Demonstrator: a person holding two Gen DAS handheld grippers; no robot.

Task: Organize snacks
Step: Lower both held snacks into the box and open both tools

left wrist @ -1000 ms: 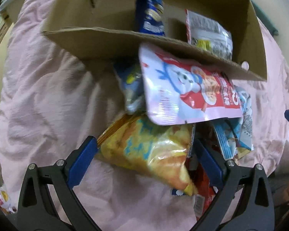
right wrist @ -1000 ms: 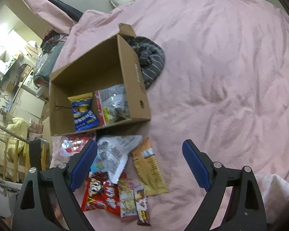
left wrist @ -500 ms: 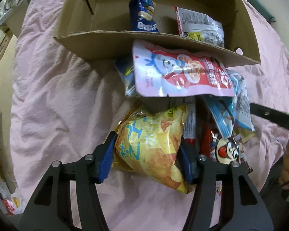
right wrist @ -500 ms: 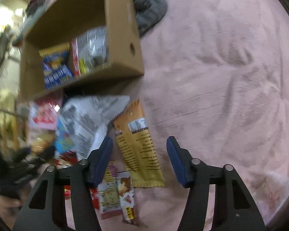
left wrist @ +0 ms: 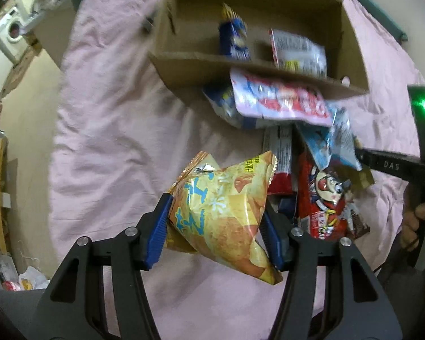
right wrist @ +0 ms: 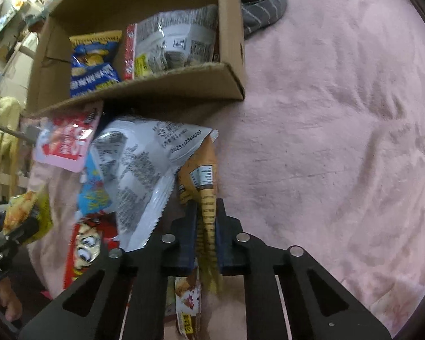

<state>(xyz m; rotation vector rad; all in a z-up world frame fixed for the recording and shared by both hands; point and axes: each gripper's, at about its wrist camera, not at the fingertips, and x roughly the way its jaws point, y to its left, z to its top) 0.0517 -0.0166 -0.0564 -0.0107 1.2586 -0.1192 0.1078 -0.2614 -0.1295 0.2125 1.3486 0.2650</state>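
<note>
Both grippers have closed since a second ago: the left gripper point(left wrist: 216, 226) now clamps the yellow chip bag point(left wrist: 221, 212), lifted off the pink blanket point(left wrist: 113, 119), and the right gripper point(right wrist: 206, 235) pinches the orange wrapper point(right wrist: 205, 198) at the pile's 3 o'clock edge. To do this step well, I judge each should rise straight before swinging toward 12 o'clock, clearing the near wall of the cardboard box point(right wrist: 184, 85). That box holds a blue bag point(right wrist: 93, 62) and a grey packet point(right wrist: 172, 45), upright, side by side.
</note>
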